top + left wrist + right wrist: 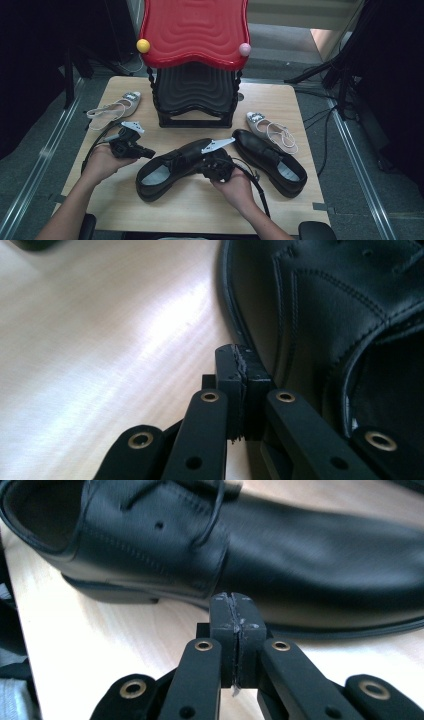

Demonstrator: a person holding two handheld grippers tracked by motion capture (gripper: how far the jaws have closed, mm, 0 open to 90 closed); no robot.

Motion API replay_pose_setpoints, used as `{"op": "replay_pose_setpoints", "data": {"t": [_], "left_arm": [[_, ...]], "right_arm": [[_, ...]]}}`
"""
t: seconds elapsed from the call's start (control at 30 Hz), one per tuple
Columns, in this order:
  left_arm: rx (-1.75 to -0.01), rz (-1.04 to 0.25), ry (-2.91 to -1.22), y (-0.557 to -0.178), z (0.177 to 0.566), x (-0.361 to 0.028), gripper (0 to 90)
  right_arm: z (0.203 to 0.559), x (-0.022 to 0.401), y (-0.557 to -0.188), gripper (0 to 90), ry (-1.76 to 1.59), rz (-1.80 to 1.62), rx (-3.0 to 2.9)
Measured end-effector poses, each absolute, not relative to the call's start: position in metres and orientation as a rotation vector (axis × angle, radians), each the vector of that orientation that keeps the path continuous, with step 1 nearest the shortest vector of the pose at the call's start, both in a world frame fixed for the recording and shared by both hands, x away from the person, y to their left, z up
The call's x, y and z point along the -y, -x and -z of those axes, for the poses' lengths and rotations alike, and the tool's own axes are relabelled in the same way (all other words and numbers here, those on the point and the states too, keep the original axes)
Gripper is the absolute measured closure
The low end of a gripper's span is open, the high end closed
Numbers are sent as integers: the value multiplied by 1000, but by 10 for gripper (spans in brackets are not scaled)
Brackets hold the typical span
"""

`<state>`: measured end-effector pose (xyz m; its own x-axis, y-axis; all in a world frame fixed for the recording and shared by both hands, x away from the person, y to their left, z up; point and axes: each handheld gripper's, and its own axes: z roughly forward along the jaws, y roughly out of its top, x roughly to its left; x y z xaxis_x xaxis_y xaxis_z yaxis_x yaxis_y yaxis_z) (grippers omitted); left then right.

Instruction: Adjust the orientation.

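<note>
No readable text, labels, brands or numbers anywhere. Black shoes (175,167), silver sandals (116,108), red stool (195,30) and wooden table (200,205) all checked: bare of lettering. Gripper bodies unmarked too. Shoe insoles are pale, with any print there too small and blurred to make out.

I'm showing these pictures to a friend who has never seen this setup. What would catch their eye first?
Probably the glossy red stool top towering at the table's far edge, a yellow ball and a pink ball at its corners. Next, the two black shoes in the middle of the wooden table, with the shut left gripper and right gripper beside the nearer one.
</note>
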<state>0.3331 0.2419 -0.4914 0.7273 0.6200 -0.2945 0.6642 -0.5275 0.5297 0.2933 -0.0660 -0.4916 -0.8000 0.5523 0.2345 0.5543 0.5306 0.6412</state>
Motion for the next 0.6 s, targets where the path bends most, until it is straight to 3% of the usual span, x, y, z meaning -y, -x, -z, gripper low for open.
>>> {"op": "replay_pose_setpoints", "data": {"t": [0.27,0.6], "left_arm": [[-965,155,-2345,-331,505,-230,896],[-1007,136,-2321,-326,505,-230,899]], "right_arm": [[503,54,-289,900,976,1114,2760],[504,51,-294,900,959,1103,2763]]}}
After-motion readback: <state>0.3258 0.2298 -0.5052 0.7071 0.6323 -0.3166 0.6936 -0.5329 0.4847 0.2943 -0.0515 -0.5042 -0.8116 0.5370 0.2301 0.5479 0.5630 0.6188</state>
